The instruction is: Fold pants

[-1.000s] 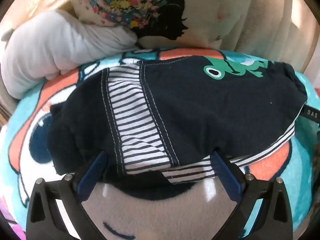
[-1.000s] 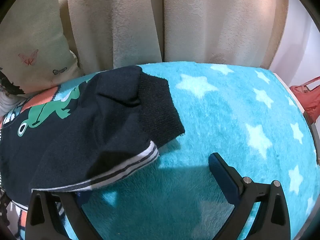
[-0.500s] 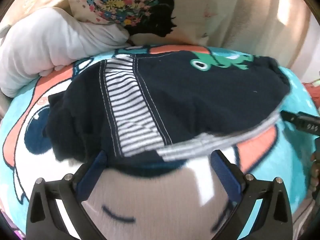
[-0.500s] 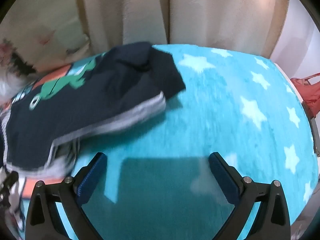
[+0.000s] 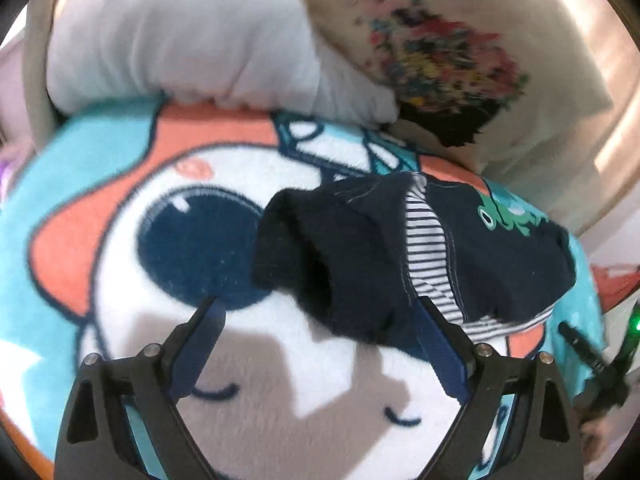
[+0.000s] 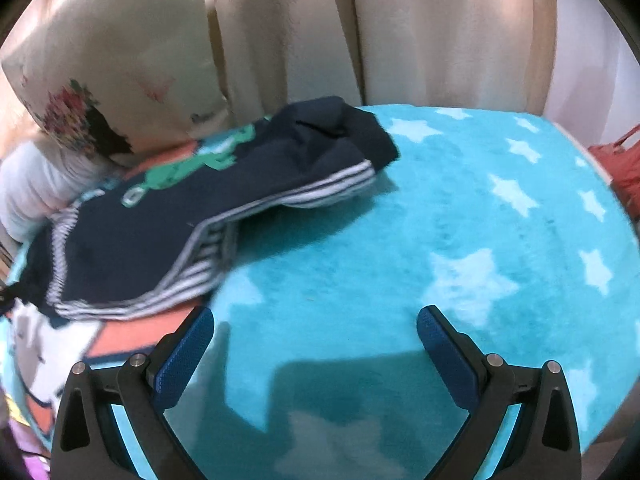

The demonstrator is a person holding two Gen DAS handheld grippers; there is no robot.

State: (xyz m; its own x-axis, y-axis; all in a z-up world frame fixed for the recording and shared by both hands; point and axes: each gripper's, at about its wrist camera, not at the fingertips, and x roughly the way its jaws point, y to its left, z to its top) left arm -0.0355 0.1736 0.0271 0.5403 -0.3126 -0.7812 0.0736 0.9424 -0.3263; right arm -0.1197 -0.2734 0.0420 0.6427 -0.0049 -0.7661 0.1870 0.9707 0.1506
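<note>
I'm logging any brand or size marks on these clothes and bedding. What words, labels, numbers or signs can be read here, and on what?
None can be read.
Navy pants: only a green cartoon print and stripes, no lettering visible.
Blanket: stars and a cartoon face, no words.
Floral pillow: the pattern is blurred; no text can be made out.

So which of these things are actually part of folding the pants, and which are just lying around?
Part of the job:
- navy pants with a green print, lying folded on the blanket
- left tool, open, its jaws have just been closing a little, gripping nothing
- right tool, open, empty

Just lying about:
- cartoon blanket underneath
- white pillow
- floral pillow
- curtains
</note>
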